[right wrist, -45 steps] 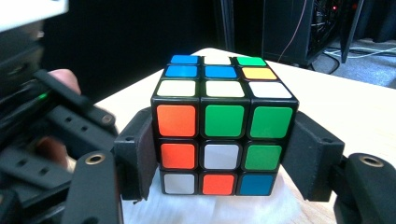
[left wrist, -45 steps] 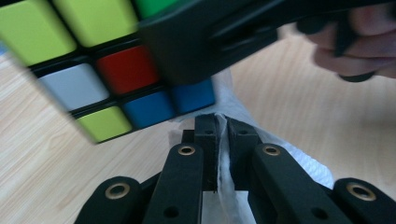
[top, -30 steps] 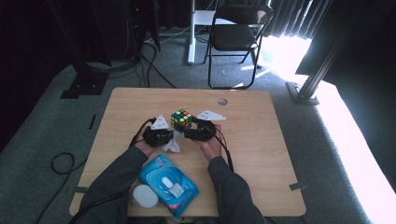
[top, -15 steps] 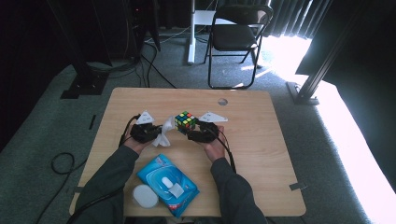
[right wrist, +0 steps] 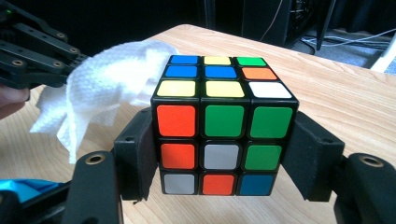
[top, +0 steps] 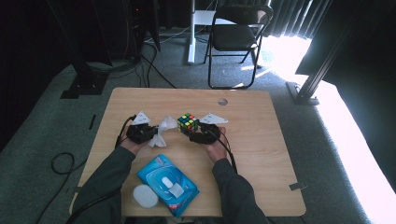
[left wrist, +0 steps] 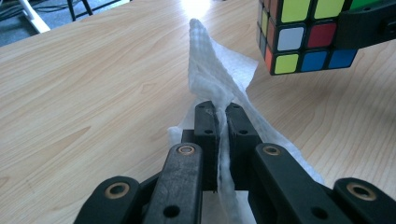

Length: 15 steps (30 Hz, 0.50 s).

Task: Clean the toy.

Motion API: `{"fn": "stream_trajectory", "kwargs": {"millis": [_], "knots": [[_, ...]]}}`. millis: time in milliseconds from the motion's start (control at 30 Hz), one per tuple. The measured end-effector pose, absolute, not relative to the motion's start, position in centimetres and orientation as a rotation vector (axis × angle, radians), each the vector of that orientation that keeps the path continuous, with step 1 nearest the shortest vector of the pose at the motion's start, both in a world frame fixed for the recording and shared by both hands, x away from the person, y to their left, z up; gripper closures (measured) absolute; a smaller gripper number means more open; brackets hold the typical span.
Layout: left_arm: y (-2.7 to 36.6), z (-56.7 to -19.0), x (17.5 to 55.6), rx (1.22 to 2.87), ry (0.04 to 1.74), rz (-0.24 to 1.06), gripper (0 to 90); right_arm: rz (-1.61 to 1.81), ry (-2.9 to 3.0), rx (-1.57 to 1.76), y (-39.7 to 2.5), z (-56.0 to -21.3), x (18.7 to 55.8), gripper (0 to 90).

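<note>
A scrambled colour cube (top: 187,122) is clamped between the jaws of my right gripper (top: 192,131) and held just above the table; up close its orange, green and grey stickers (right wrist: 223,140) face the camera. My left gripper (top: 153,132) is shut on a white wipe (top: 163,128), which stands up from its closed jaws (left wrist: 219,79). The wipe's free end reaches toward the cube's left side (right wrist: 105,88), close to it. The cube's lower corner (left wrist: 303,37) hangs at the top right of the left gripper view.
A blue pack of wet wipes (top: 167,184) lies near the table's front edge between the forearms, with a white round lid (top: 145,196) at its left. The wooden table (top: 261,140) has a small hole (top: 222,101) at the back. A folding chair (top: 238,37) stands beyond.
The left gripper has carried the wipe a little left and back while the wipe now rises toward the cube. The right gripper with the cube has barely moved.
</note>
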<state>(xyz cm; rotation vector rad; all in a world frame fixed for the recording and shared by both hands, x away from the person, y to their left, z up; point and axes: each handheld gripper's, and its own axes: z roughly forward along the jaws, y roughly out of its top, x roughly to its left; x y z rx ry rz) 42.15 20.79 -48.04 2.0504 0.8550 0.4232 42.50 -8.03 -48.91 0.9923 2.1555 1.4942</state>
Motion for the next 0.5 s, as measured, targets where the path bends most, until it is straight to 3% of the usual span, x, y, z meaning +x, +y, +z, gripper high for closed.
{"fn": "stream_trajectory", "kwargs": {"millis": [500], "knots": [[21.67,-47.3,41.78,2.03,0.86,0.438,85.6,1.468,2.163,0.999,-8.54,-49.55,42.48,34.4]]}}
